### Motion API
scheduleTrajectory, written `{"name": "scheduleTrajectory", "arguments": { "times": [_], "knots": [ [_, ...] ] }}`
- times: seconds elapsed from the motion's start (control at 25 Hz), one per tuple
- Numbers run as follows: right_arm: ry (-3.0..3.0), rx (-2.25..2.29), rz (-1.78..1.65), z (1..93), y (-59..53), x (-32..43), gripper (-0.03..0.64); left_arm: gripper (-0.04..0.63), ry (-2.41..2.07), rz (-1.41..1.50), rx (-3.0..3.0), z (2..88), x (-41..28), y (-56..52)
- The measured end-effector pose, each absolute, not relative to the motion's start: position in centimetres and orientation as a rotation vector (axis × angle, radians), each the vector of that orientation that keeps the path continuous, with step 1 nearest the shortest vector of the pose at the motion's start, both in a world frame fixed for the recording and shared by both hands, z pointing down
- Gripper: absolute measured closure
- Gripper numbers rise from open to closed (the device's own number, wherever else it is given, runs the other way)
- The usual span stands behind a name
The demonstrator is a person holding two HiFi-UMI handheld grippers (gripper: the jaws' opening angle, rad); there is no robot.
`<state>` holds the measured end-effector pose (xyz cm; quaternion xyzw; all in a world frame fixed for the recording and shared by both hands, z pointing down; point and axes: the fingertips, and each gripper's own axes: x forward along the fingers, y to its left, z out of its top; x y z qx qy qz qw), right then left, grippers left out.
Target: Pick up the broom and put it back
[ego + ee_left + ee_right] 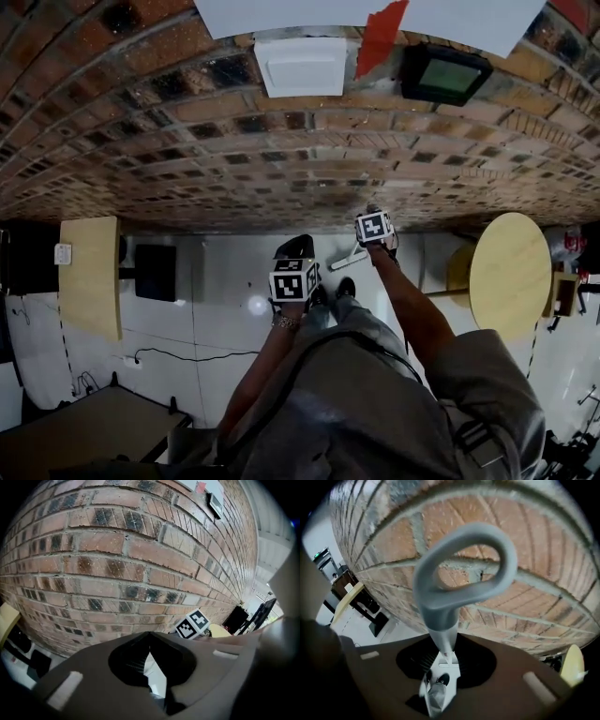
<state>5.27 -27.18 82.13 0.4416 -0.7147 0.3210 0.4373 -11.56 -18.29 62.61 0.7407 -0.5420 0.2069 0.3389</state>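
The broom's grey handle, with a loop [464,564] at its top end, stands upright close to the brick wall [281,141]. My right gripper [443,641] is shut on the handle just under the loop. Far below, the white broom head [449,665] rests on the floor by the person's shoes. In the head view the broom head [349,256] shows just below the right gripper [374,212]. My left gripper [295,247] hangs lower and to the left, shut with nothing in it [150,634]. The right gripper's marker cube [193,624] appears beyond it.
A round yellow table [511,272] stands to the right and a rectangular yellow table [91,272] to the left, with a black box [155,272] beside it. A cable [187,354] runs across the white floor. A dark desk [84,427] fills the lower left.
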Motion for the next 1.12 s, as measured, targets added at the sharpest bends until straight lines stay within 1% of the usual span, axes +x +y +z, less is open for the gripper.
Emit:
{"name": "scheduleTrajectory", "arguments": {
  "times": [0.08,0.24,0.4,0.56,0.76,1.12],
  "knots": [
    [-1.828,1.099,0.82,79.9,-24.4,5.2,0.517,0.624,-1.389,0.539,1.959,62.4,-10.6,-19.1],
    [-1.941,1.159,0.759,72.9,-22.0,5.4,0.516,0.624,-1.35,0.537,2.015,62.1,-8.4,-21.1],
    [-1.984,1.212,0.78,67.3,-22.2,5.2,0.515,0.624,-1.326,0.545,2.073,61.5,-6.2,-22.5],
    [-2.023,1.232,0.81,63.7,-23.7,5.1,0.515,0.627,-1.317,0.561,2.119,60.6,-4.3,-23.7],
    [-2.065,1.228,0.819,61.8,-24.2,5.0,0.515,0.627,-1.312,0.535,2.149,59.0,-2.5,-24.7],
    [-2.085,1.155,0.813,62.0,-23.6,3.8,0.514,0.626,-1.3,0.53,2.166,58.4,-1.8,-25.3]
  ]
}}
